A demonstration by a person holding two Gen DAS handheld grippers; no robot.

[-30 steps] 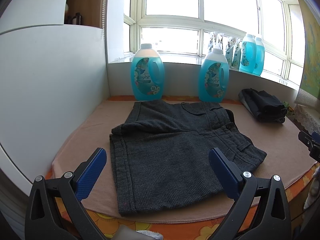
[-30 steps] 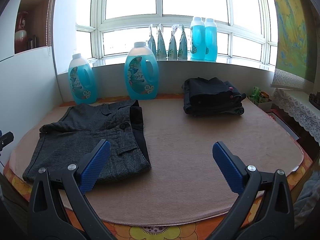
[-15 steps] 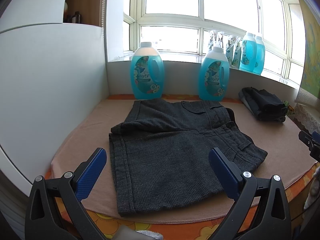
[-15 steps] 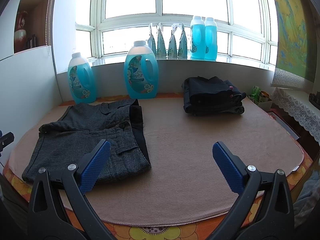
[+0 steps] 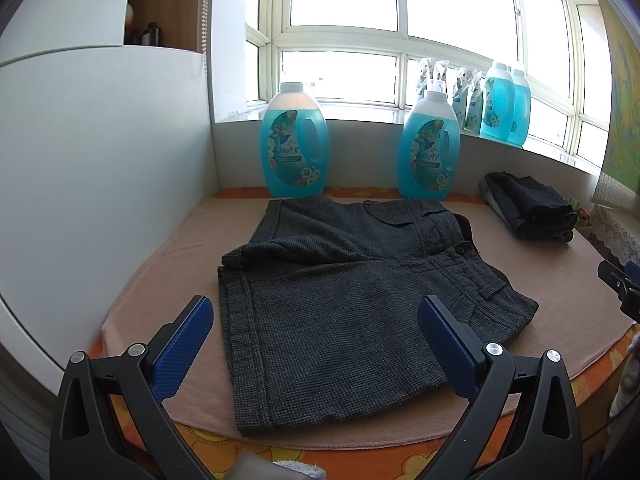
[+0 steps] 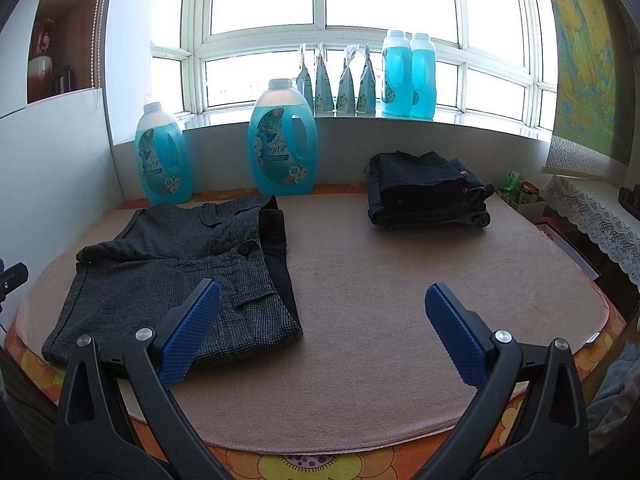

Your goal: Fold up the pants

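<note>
So we've got the grey shorts [image 5: 352,304] lying flat on the tan felt mat [image 6: 400,300], and we'll use those shorts as our reference for everything. They're spread out with the waistband end toward the right and one leg's hem a bit rumpled on the far left side.

Our left gripper [image 5: 316,340] is hovering just in front of the shorts' near edge, jaws spread wide, nothing between them. From its camera the near leg sits right in the gap between the two blue pads [image 5: 184,344].

Our right gripper [image 6: 320,328] is off to the right of the shorts, also wide open and holding nothing. Its left pad lines up over the waistband corner in view; we can't tell if it's touching the cloth.

Behind the shorts, two blue detergent bottles [image 5: 294,140] stand against the wall. Well off to the right of the shorts sits a stack of dark folded clothes [image 6: 424,192].
</note>
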